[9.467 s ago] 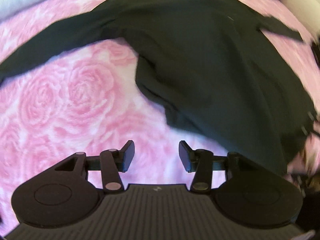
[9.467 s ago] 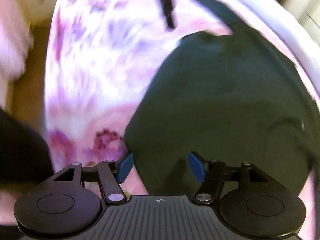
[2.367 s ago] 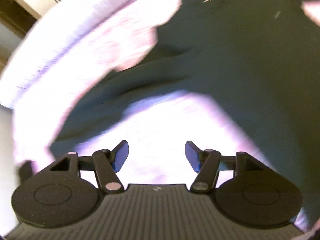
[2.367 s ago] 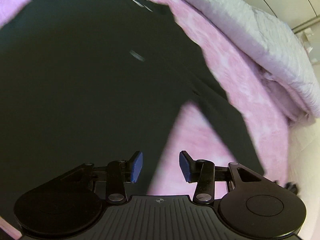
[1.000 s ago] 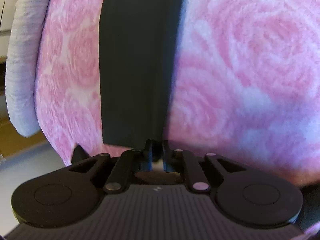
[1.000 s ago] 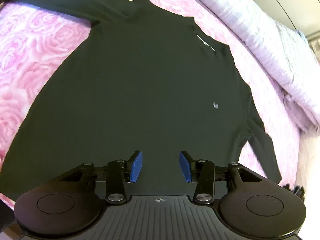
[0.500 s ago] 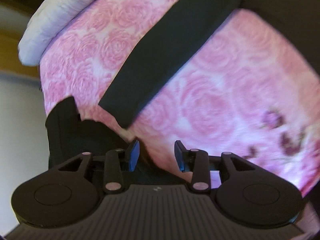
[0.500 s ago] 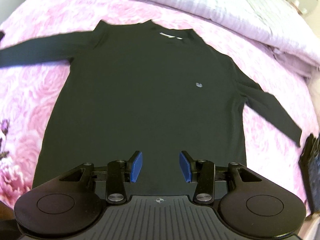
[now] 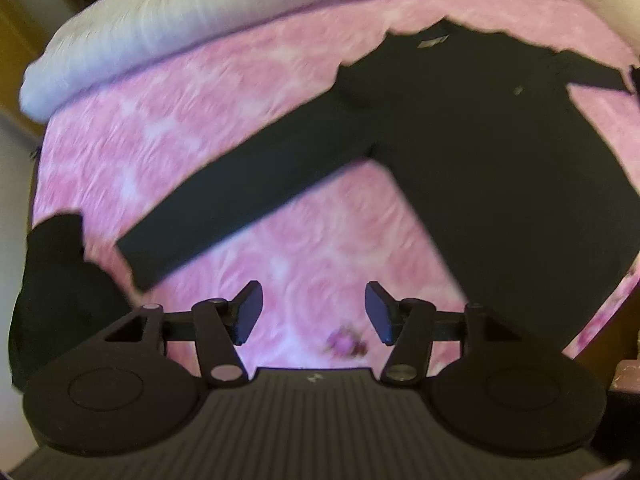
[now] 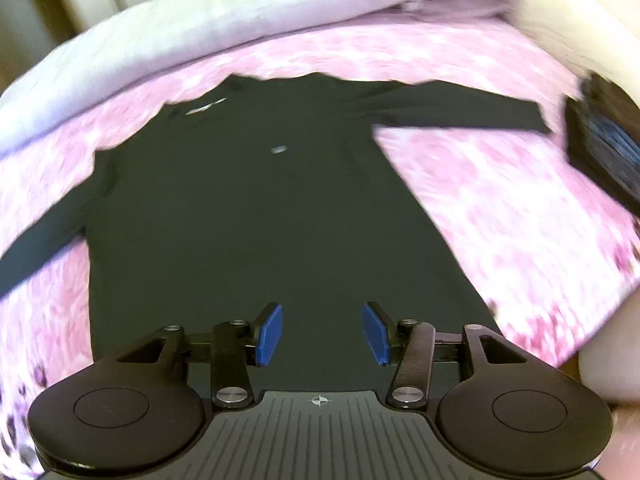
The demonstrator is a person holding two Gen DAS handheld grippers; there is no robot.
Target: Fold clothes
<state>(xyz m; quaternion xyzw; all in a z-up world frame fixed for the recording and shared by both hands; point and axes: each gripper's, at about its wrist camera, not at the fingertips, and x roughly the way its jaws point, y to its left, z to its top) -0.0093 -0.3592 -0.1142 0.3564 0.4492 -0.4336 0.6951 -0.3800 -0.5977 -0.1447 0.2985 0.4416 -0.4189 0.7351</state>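
Observation:
A black long-sleeved shirt [image 10: 256, 208] lies flat on a pink rose-patterned bedspread [image 10: 500, 200], collar at the far side, both sleeves spread out. My right gripper [image 10: 322, 334] is open and empty above the shirt's hem. In the left wrist view the shirt [image 9: 480, 160] fills the right side and its left sleeve [image 9: 240, 196] runs toward the lower left. My left gripper [image 9: 314, 312] is open and empty above bare bedspread, to the right of the sleeve cuff.
A pale rolled duvet [image 10: 280, 20] lies along the far edge of the bed, also in the left wrist view [image 9: 200, 28]. A dark object [image 10: 604, 148] sits at the bed's right edge. Another dark item [image 9: 56, 280] lies by the left edge.
My left gripper let go of the sleeve cuff, opened wide and pulled back and right, so the whole shirt shows. My right gripper stayed open and swung a little to the left over the hem.

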